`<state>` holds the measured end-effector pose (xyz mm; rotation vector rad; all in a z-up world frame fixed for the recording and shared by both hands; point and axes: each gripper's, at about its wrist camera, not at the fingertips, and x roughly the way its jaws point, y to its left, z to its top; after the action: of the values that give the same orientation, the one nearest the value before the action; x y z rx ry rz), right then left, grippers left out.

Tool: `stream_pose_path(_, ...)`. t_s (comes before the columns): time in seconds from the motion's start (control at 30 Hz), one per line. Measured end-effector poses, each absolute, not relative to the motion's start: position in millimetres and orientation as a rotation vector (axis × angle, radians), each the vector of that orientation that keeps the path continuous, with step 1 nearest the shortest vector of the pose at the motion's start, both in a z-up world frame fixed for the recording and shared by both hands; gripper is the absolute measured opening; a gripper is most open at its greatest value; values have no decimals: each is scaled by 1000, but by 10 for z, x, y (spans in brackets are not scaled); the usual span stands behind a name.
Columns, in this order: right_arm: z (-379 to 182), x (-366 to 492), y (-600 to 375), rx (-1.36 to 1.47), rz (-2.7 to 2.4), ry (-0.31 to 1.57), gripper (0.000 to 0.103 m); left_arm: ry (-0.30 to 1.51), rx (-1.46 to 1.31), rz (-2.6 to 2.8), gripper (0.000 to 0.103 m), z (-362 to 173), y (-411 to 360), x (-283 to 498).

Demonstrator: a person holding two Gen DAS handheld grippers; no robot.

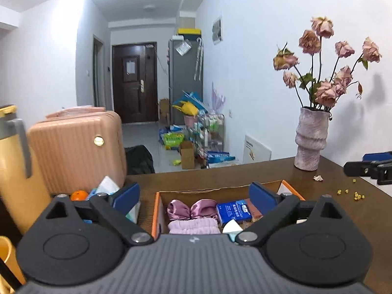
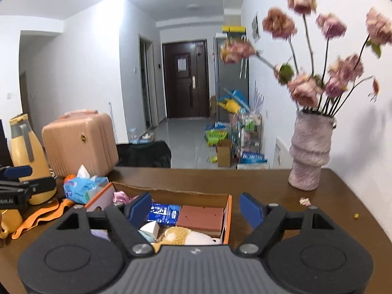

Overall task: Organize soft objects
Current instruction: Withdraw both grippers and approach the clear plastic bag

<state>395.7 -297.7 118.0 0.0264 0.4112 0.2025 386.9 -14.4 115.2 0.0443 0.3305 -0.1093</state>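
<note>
An open cardboard box with orange edges (image 1: 156,210) (image 2: 229,216) sits on the brown table. It holds a pink satin bow (image 1: 189,210), a lilac fluffy headband (image 1: 193,226), a blue tissue pack (image 1: 234,212) (image 2: 163,212), a brick-red sponge block (image 2: 201,218), a white wedge sponge (image 2: 150,229) and a tan-and-white plush toy (image 2: 186,236). My left gripper (image 1: 194,194) is open and empty above the box. My right gripper (image 2: 196,208) is open and empty above the box's right part.
A pink vase of dried roses (image 1: 310,139) (image 2: 310,149) stands at the table's back right. A blue tissue packet (image 2: 82,187), an orange strap (image 2: 39,216), a yellow thermos (image 2: 27,159) and a pink suitcase (image 2: 78,142) are at the left. Crumbs (image 1: 352,194) lie on the right.
</note>
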Motion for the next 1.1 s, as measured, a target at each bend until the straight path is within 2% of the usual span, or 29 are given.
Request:
stream_pose_path(0.27,621,2635,-2823,-3,193,258,83,305,42,-74,102,486,-79,2610)
stream_pose_path(0.43,189,1857,-2711,-26,194,188,92,359,-11,-101,103,75,-51,1797)
stream_pose_path(0.5,5,1604,-2679,-4,171,218,93,375,17,-101,103,-27,-23,1578)
stream_pose_path(0.73,-123,1084,-2555,-37,193,230,92,360,30,-86,103,40,66,1284)
stream_pose_path(0.93,-86,1083,-2555,6,195,254,89,375,9,-113,102,29,12,1357)
stream_pose_path(1.0,-101,1127,-2559,0,195,266,82,380,20,-119,101,4,-23,1406)
stream_pose_path(1.03,-109,1168,-2568,7,202,278,79,388,21,-125,96,-8,-38,1450)
stream_pose_path(1.07,-116,1233,-2585,24,216,297,74,402,15,-135,84,-15,-48,1502)
stream_pose_path(1.1,-122,1298,-2599,42,225,318,68,425,1,-153,78,-26,-58,1569)
